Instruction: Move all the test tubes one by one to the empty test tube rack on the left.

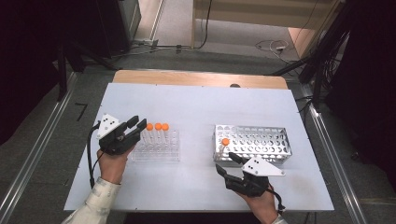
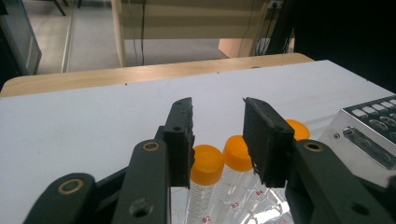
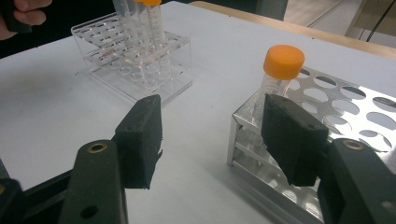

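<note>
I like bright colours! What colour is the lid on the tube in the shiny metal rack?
Orange lid, clearest in the right gripper view.

Even overhead light; white table (image 1: 196,107) bright, surroundings dark. Soft short shadows. Near jaws blurred in gripper views.

High view looks down over the table (image 1: 196,100) from the near side — both gripper views sit low, sharing the clear rack (image 2: 243,205).
</note>
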